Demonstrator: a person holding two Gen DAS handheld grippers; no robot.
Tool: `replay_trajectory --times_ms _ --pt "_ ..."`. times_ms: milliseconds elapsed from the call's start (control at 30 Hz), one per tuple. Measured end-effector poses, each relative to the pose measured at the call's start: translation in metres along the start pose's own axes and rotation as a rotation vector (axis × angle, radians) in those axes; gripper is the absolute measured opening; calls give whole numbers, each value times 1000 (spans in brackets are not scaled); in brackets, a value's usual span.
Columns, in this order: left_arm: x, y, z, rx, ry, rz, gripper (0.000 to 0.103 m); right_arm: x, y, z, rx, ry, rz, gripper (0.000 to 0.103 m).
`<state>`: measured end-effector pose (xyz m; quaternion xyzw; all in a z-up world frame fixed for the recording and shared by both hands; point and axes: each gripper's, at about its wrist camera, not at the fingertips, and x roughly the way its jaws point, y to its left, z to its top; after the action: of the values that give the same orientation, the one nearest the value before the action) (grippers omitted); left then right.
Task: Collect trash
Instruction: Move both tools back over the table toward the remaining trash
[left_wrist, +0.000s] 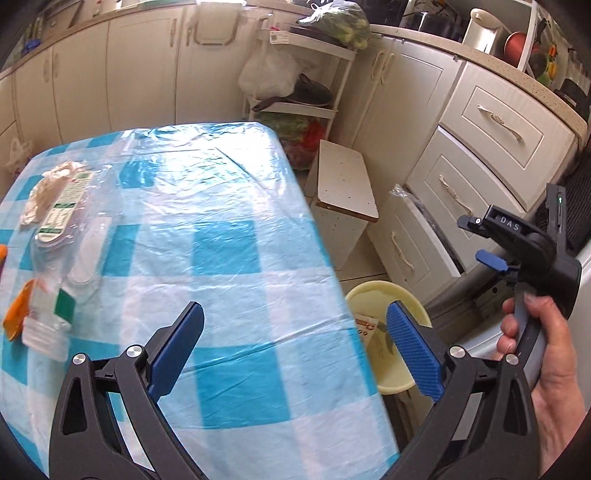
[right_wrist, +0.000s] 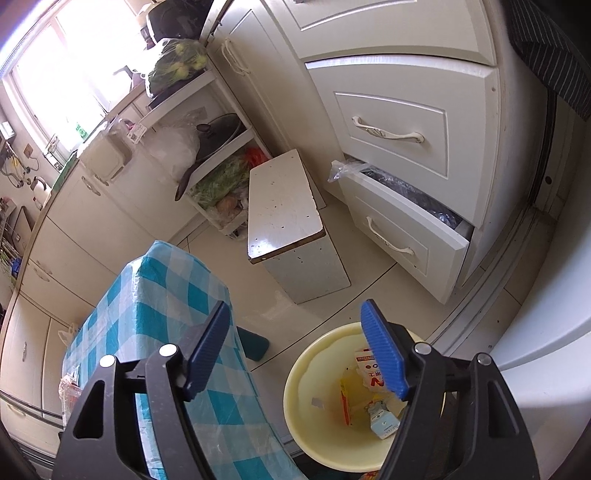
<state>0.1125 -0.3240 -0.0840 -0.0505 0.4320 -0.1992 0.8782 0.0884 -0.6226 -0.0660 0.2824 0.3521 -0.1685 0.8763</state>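
Several bits of rubbish are left on the checked tablecloth (left_wrist: 236, 236), seen from the left wrist: a crumpled white tissue (left_wrist: 44, 192), a green-and-white printed wrapper (left_wrist: 66, 205) just beside it, some clear plastic packaging (left_wrist: 48, 325) nearer the table's edge, and an orange scrap (left_wrist: 16, 314) touching that packaging. The left gripper (left_wrist: 295, 347) hangs over the near corner of the table with its jaws spread wide and nothing between them. Past the table edge sits the pale yellow bin (left_wrist: 369, 291) on the floor, and the person's right hand (left_wrist: 543, 354) holds the other tool above it.

From the right wrist, the right gripper (right_wrist: 295, 350) hovers over that bin (right_wrist: 306, 373), jaws apart and empty. Inside lie a red-and-white carton (right_wrist: 367, 365), a yellow wrapper (right_wrist: 347, 398) and a small blue-and-white box (right_wrist: 384, 424), so part of the job looks done. By my reckoning the collecting is roughly midway: the bin has its first load, and the cluster at the far left of the table has yet to be carried over.
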Motion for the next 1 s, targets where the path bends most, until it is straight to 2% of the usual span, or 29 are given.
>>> replay_trajectory --times_ms 300,667,867,1000 --pt "-24 21 -10 27 -36 -1 96 3 22 -6 -76 1 -27 73" --pt "-42 54 -9 -3 -66 9 96 12 44 -12 -166 20 -35 75" --pt "-65 90 -3 -19 -106 61 96 14 49 -15 -187 30 -34 76" --pt "-90 138 6 -58 -157 160 96 14 49 -15 -187 31 -33 76"
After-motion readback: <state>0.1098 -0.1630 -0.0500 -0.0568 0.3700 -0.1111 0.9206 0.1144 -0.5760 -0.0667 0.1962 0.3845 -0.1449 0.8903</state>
